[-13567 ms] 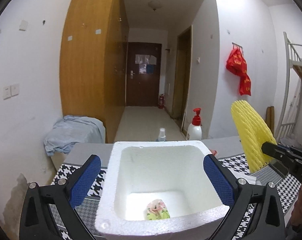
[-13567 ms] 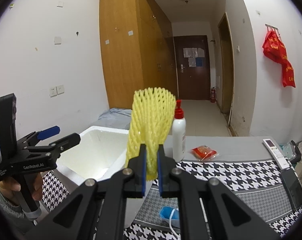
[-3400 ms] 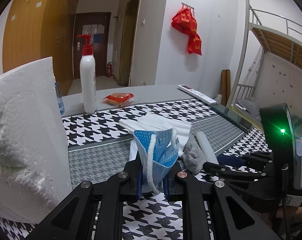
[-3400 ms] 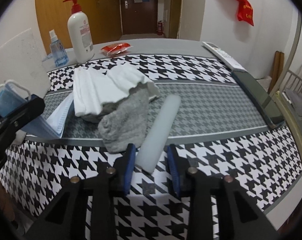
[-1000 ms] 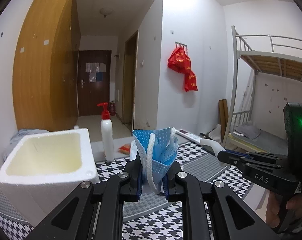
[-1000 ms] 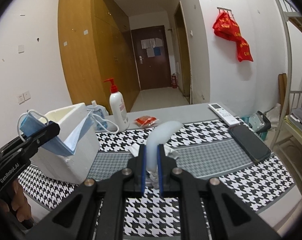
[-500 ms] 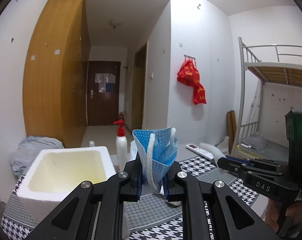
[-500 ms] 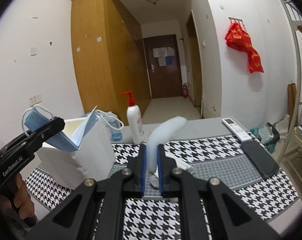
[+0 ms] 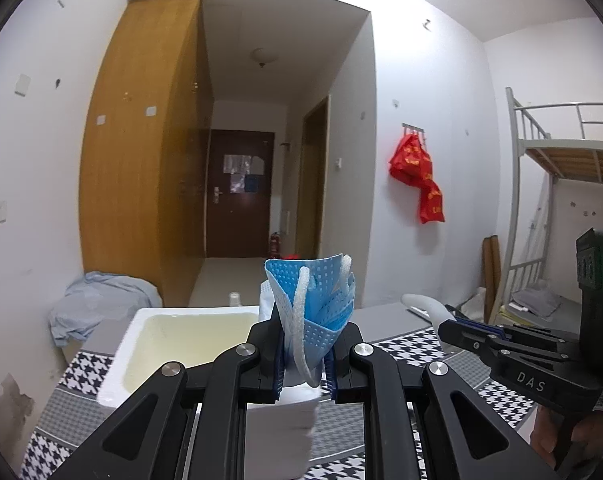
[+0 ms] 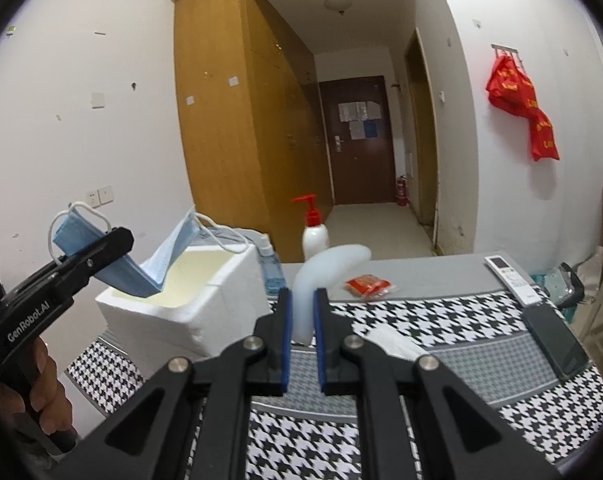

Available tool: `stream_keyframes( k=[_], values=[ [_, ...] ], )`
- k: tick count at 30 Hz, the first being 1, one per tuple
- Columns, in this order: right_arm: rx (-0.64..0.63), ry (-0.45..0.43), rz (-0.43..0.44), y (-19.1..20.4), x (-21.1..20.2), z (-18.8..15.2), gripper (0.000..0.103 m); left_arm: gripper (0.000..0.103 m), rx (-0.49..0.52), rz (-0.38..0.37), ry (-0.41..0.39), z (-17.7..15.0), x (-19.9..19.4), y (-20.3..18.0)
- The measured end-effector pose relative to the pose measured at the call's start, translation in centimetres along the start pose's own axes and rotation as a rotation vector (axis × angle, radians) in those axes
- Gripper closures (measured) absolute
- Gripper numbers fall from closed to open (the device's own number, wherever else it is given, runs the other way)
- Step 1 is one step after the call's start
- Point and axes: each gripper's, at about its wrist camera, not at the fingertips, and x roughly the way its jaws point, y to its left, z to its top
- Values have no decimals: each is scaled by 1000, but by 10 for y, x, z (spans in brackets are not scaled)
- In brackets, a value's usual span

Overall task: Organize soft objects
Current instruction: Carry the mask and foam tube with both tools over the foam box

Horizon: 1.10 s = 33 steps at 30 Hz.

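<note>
A table under a black-and-white houndstooth cloth (image 10: 441, 316) carries a white foam box (image 10: 189, 300), open at the top, at its left end; the box serves as landmark. The left gripper (image 9: 303, 364) hangs above the box's near right corner, clenched on a folded blue face mask (image 9: 317, 300) with white ear loops; the right gripper (image 10: 301, 340), to the right of the box, is clamped on a pale foam tube (image 10: 321, 268) that curves up and to the right. A white pump bottle (image 10: 314, 236) with a red top stands behind the box's right side; a small red packet (image 10: 367, 285) lies further right of the box.
</note>
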Motion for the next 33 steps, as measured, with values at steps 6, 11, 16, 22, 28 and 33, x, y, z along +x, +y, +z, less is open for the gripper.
stream_keyframes(
  k=[6,11,16,22,28,33],
  values=[
    [-24,7,53,17,13,4,90,86,-15,52,8,-1,-1,16],
    [-36,17,89,29,23,6,90,86,-16,83,15,-2,-3,24],
    [-47,17,116,39,30,10,90,86,-26,109,20,0,-3,32],
    [-59,15,145,49,35,13,90,86,-34,110,57,-1,4,41],
    [-64,19,153,55,42,14,90,86,-47,120,78,-1,17,50],
    [-68,27,152,57,47,15,90,86,-58,120,102,-2,28,54]
  ],
)
